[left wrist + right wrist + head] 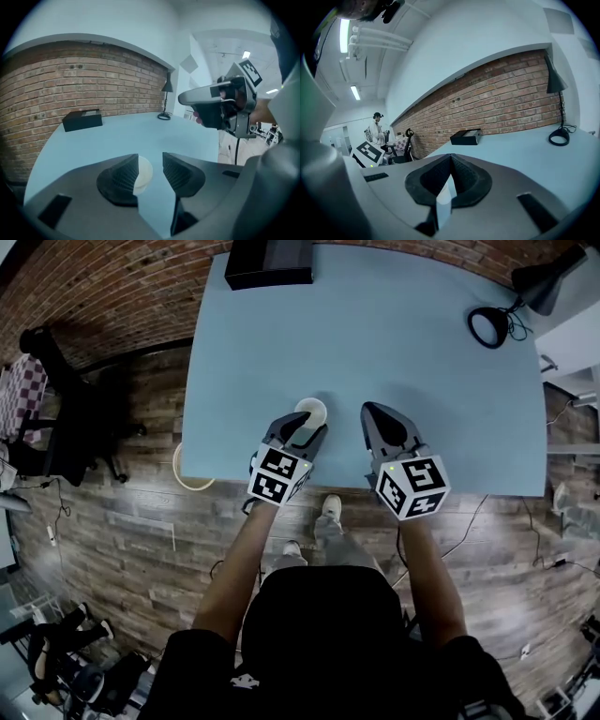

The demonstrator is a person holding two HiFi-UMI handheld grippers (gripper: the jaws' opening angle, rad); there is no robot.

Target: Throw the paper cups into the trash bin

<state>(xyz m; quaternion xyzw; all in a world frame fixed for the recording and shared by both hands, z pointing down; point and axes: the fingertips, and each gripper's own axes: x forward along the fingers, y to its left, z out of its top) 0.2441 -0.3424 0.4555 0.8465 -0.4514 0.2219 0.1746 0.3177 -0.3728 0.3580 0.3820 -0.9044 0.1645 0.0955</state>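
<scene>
Hovering by one paper cup [311, 412], the left claw [307, 431] gapes, the right claw [370, 413] closed; one trash bin [187, 480] nearby.

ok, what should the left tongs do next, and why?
Probably ease the left tongs forward and slightly left, so the paper cup sits squarely between the jaws before closing. They stand apart, and the cup is just ahead on the table, half hidden behind the left jaw.

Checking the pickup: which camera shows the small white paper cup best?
The head view: the small white paper cup shows its rim on the light blue table, by the left gripper. The left gripper view shows part of it behind a pad; the right gripper view shows none.
</scene>
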